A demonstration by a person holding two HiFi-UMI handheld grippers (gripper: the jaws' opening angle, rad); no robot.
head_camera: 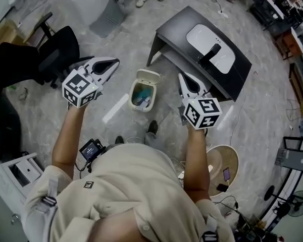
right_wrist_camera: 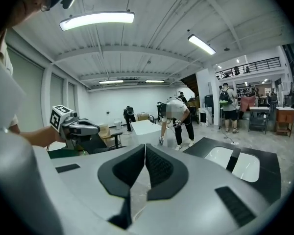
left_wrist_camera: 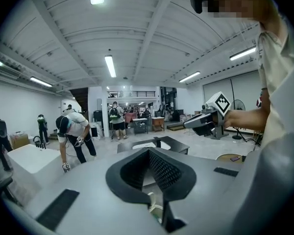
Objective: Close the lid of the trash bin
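Head view: trash bin [head_camera: 142,92] on the floor [head_camera: 136,39], lid [head_camera: 147,76] upright. Left gripper [head_camera: 113,62] and right gripper [head_camera: 182,75] hover above, fingers [head_camera: 105,65] together, empty; a hard shove could topple it.

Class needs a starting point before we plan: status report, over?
Both shut, empty: left gripper, right gripper. On the floor, trash bin with lid standing open, untouched. Path to lid looks clear.

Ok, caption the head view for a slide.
Both shut, the left gripper and right gripper held either side of the open bin.
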